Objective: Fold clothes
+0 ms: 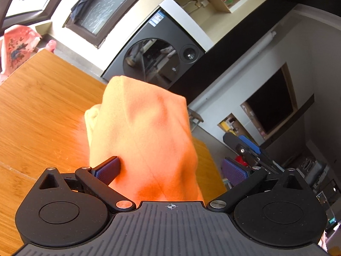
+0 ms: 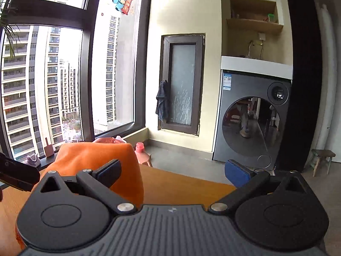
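An orange garment [image 1: 145, 132] is bunched up on the wooden table [image 1: 42, 111] and fills the space between my left gripper's [image 1: 170, 170] blue-padded fingers [image 1: 108, 169], which stand wide apart. The cloth touches the left finger; the right finger is clear of it. In the right wrist view the same orange garment [image 2: 100, 160] lies at the left, behind my right gripper's left finger [image 2: 110, 170]. My right gripper [image 2: 177, 172] is open and empty above the table [image 2: 187, 189]. The left gripper's body [image 2: 17, 175] shows at the left edge.
A grey washing machine [image 2: 251, 119] stands beyond the table's far edge, under a sink counter. A big window [image 2: 64, 64] and sill are to the left, with a pink bag [image 1: 17, 49] and a pink bottle [image 2: 139, 149] near the table. A small stool [image 2: 321, 160] stands right.
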A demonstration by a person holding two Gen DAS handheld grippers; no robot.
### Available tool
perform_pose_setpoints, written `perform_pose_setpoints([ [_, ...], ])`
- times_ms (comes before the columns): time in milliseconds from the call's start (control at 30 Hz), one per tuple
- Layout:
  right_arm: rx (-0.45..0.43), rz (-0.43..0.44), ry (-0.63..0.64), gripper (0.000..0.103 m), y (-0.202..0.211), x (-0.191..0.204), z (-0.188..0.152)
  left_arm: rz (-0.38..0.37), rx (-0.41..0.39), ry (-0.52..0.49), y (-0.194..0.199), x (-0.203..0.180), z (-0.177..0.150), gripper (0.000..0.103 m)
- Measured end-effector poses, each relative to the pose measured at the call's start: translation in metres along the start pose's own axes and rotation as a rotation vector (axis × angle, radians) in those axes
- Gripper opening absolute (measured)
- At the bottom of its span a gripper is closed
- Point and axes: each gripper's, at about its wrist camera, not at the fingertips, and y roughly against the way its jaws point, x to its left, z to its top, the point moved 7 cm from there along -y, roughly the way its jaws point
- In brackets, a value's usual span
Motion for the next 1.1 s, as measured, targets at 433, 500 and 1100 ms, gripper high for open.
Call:
perform_pose_setpoints([
  [433, 0.275, -0.014, 0.071, 0.103, -0.13, 0.019, -0.047, 0.056, 0.067, -0.106, -0.049, 0.02, 0.01, 0.103],
  [500, 0.267, -0.021, 0.08, 0.103, -0.13, 0.02, -0.045, 0.047, 0.069, -0.088, -0.045, 0.022, 0.011, 0.103],
  [1100, 0.155, -0.031, 0.145, 0.103, 0.002, 0.023, -0.048, -0.125, -0.04, -0.229, -0.022, -0.043, 0.051, 0.103],
])
